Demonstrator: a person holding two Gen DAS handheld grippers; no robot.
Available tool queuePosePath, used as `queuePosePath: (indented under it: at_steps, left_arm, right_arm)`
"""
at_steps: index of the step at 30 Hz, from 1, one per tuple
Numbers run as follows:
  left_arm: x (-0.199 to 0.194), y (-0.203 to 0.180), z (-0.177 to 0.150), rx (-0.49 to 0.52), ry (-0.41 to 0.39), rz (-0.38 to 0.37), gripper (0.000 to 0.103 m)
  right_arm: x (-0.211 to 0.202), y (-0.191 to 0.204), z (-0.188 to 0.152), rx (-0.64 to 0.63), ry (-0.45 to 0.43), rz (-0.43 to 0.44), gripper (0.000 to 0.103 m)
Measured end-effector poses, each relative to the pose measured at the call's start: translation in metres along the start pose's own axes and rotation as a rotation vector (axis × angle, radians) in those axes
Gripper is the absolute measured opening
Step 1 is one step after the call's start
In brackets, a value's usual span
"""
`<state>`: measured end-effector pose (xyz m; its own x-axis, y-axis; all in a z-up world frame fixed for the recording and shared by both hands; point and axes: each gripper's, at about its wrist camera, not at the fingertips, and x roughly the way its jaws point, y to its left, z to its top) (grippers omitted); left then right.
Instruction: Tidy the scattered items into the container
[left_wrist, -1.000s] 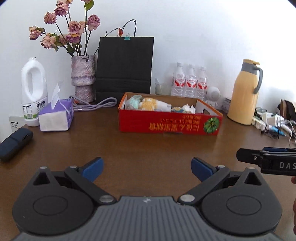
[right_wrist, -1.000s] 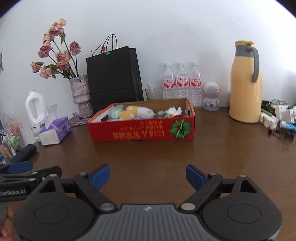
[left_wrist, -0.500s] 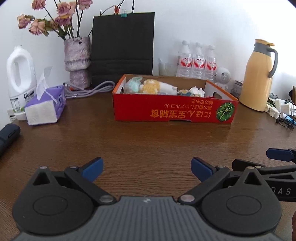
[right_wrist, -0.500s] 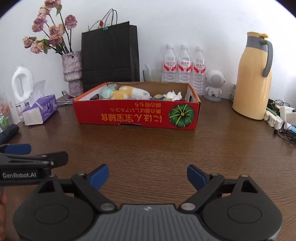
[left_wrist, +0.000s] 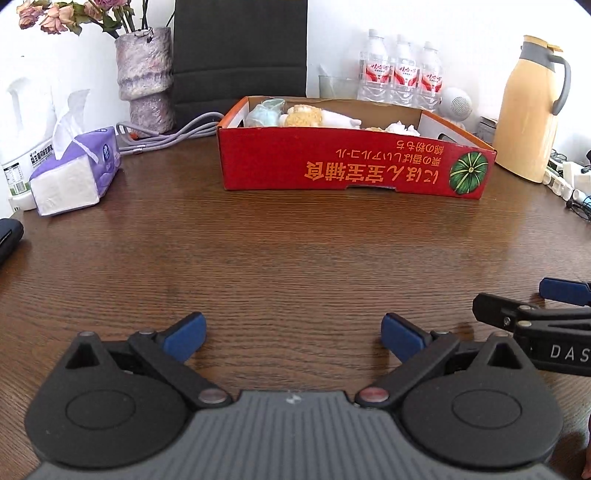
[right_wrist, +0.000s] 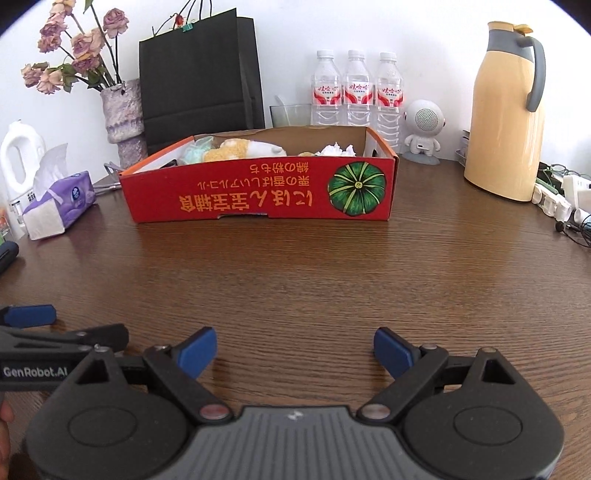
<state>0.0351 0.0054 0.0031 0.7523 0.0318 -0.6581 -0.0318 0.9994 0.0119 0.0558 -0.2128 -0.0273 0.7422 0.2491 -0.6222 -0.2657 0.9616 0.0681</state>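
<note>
Fingers (left_wrist: 184, 336) of both grippers spread wide, empty, above the table (left_wrist: 295, 251).

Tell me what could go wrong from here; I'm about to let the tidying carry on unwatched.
1. The left gripper and right gripper hang side by side, open and empty; they could knock together.
2. A long reach to the red box might shove it toward the water bottles behind it.
3. Sweeping right risks snagging the cables or tipping the yellow jug.
</note>
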Motion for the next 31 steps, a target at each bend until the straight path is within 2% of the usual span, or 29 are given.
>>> queuePosePath:
  at_steps: [4,8,31]
  left_arm:
    - [0.0002,-0.0013,-0.0025,0.017,-0.009,0.003,0.103]
    - [0.0004,-0.0022,-0.0030,0.016,-0.013,0.008,0.103]
    - [0.0019,0.0015,-0.0018,0.006,-0.012,0.010,0.103]
  right_arm:
    - [0.0004,0.0024,0.0002,-0.015,0.009,0.003,0.094]
    - [0.0013,0.0019,-0.0002,-0.008,0.021,-0.005,0.103]
    - [0.0034,0.0054,-0.0005,-0.038,0.035,-0.025,0.103]
